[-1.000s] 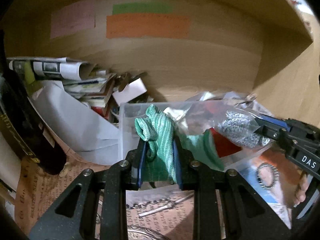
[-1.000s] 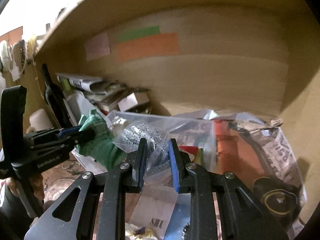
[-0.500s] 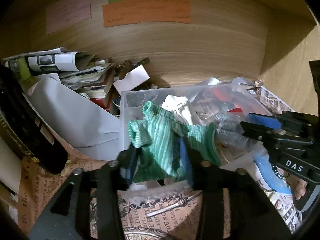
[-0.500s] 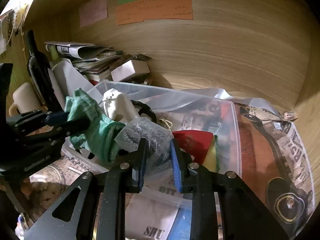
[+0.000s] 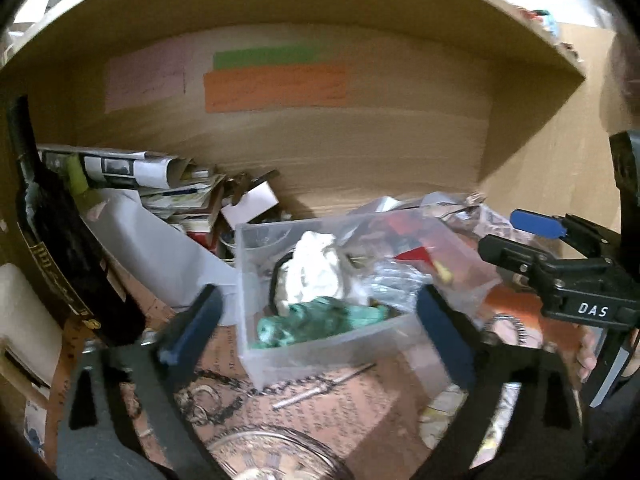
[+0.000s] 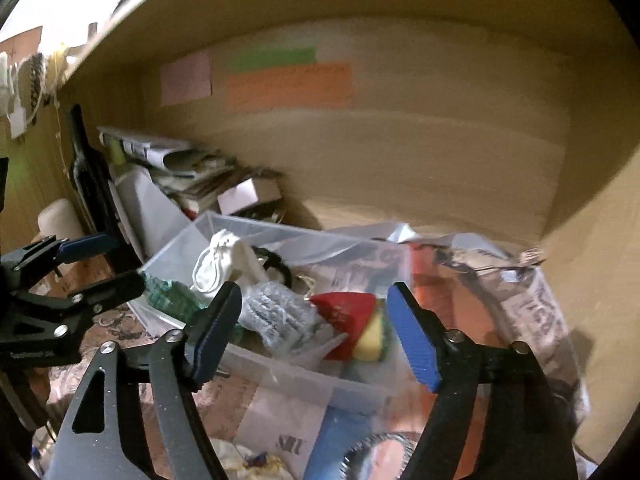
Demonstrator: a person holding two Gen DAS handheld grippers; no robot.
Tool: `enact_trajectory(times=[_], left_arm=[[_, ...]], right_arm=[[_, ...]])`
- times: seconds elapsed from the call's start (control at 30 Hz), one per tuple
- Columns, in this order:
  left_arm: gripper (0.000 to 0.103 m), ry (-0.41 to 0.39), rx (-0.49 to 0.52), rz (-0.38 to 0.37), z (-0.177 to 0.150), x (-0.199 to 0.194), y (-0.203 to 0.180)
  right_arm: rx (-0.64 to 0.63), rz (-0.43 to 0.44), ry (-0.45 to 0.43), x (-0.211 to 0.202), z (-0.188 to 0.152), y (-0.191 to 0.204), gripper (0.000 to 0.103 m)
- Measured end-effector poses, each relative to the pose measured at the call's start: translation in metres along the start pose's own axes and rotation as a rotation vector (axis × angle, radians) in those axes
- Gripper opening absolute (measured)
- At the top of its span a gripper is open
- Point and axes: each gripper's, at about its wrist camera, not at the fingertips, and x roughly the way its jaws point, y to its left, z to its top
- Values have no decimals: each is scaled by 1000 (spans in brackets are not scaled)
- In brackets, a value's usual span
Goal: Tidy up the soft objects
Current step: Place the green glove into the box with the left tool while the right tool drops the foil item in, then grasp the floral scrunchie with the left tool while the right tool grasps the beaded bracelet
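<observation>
A clear plastic bin (image 5: 320,354) (image 6: 280,364) stands on a wooden shelf. A green striped cloth (image 5: 316,320) (image 6: 168,298) lies in its near left corner beside a white cloth pouch (image 5: 316,272) (image 6: 222,260). A bagged grey knit piece (image 6: 276,314) (image 5: 394,280) lies in the bin next to a red and yellow sponge (image 6: 354,320). My left gripper (image 5: 316,320) is open and empty in front of the bin. My right gripper (image 6: 312,328) is open and empty above the bin's near edge.
Stacked papers and a small white box (image 5: 250,202) crowd the back left. A dark bottle (image 5: 60,248) leans at the left wall. A crumpled printed bag (image 6: 520,312) lies right of the bin. Chains and a glass dish (image 5: 280,456) lie in front.
Both grippers opened and pulled back. The green cloth dropped from the left gripper into the bin, and the bagged grey knit piece dropped from the right gripper into the bin.
</observation>
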Motion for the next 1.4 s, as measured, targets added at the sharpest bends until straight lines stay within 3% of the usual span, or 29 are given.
enact_trajectory(times=[0.1,0.23,0.6,0.93,1.27,1.3,1.37,1.4], left_arm=[[103,8,5,-40,-5,-6,-13],[103,56,18,-93,-16,0,-30],[103,260,30,-221,-59,32,-74],[103,340,97,-211,-85,53,-102],[59,341,89,-191,-86,66,-92],[52,340,82,-190,-85,65,-88],[43,340,66,-195,-82,65,-81],[40,339,59,-199,-81,63,-77]], right_arm=[[33,-16,-25,-22,-10,-10,84],[66,-45,-15,-35,-27,-21,84],[89,-89,135,-28,-82,-41,84],[41,-69,224,-9,-100,-37,83],[-33,-42,335,26,-105,-28,83],[-32,-35,332,27,-105,-28,78],[-25,-28,323,26,-105,-30,59],[-16,-31,317,25,-106,-32,41]])
